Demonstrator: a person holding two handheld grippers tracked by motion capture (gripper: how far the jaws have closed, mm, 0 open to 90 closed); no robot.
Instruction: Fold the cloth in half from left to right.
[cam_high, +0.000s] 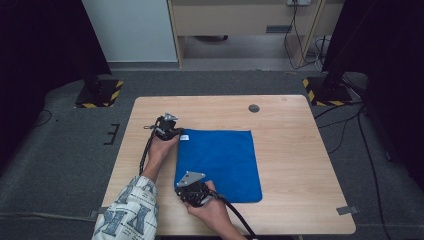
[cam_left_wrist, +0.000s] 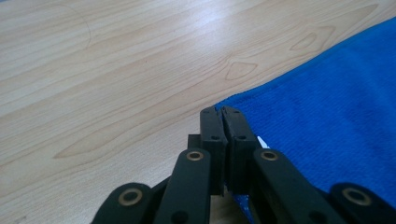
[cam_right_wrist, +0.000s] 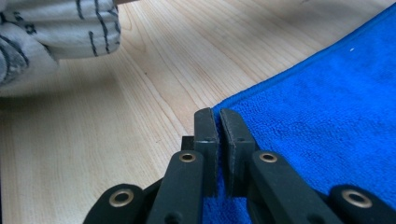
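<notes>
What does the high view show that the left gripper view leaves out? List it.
High view alone: the whole table, both hands, the right claw at the cloth's near left corner, the full square blue cloth, the floor and stands. Left gripper view alone: the left claw close up, jaws shut on the cloth corner, a white tag beside them, and the wood grain. Both share the cloth, the tabletop and the left claw at the far left corner.

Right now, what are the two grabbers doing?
Left gripper: shut on the blue cloth, at its corner.
Right gripper: shut on the blue cloth's edge.
</notes>
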